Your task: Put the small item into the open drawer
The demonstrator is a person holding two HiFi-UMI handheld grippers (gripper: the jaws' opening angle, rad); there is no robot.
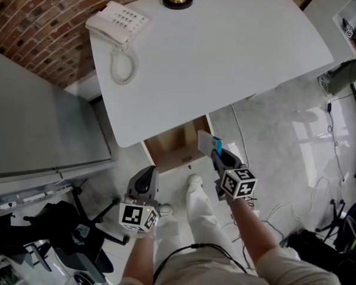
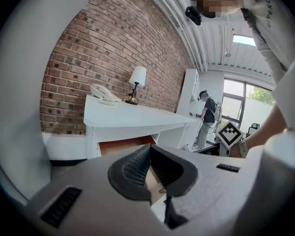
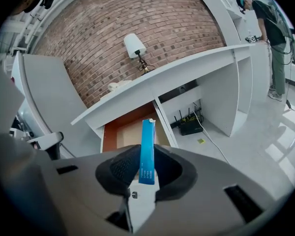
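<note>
R gripper (image 3: 147, 154) clamped on blue box (image 3: 147, 139) | box upright btwn jaws, facing open drawer (image 3: 122, 128) | L gripper (image 2: 149, 156) closed, empty

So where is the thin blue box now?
Head view, centre right: the right tongs grip the thin blue box, close to the open wooden drawer under the white desk.

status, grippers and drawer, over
Right gripper shut on small blue box. Left gripper shut, empty. Open drawer ahead, nothing seen in the way.

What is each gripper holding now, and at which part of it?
The right gripper clamps the slim blue box by its lower end. The left gripper holds nothing.
</note>
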